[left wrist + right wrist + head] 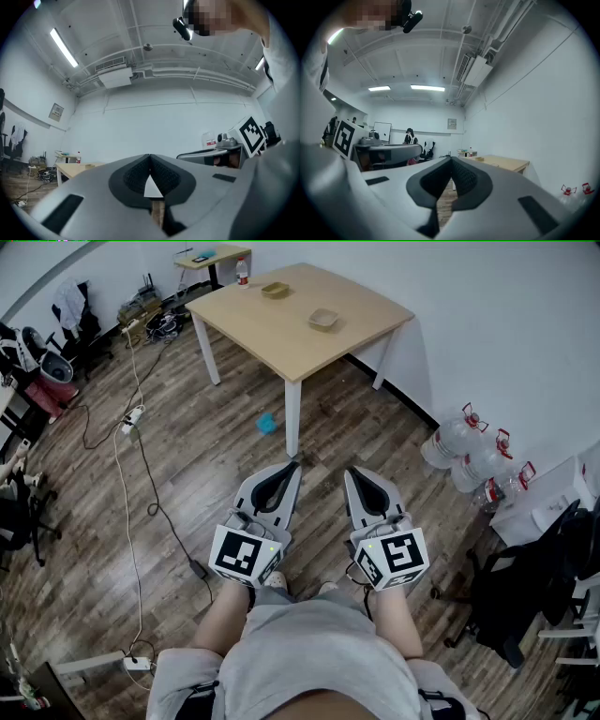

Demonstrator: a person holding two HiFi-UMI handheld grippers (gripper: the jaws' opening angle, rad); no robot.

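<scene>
In the head view my left gripper (294, 465) and right gripper (352, 472) are held side by side in front of the person's body, above the wooden floor, both pointing toward a light wooden table (272, 329). Each has its jaws pressed together at the tips with nothing between them. In the left gripper view the left gripper (150, 156) is shut, and the right gripper's marker cube (252, 133) shows beside it. In the right gripper view the right gripper (451, 160) is shut too. Two small bowls (323, 319) sit on the table.
Large water bottles (461, 442) stand by the right wall. A blue object (267, 423) lies on the floor near a table leg (292, 418). Cables and a power strip (130, 418) run along the left floor. A black office chair (511, 596) stands at right.
</scene>
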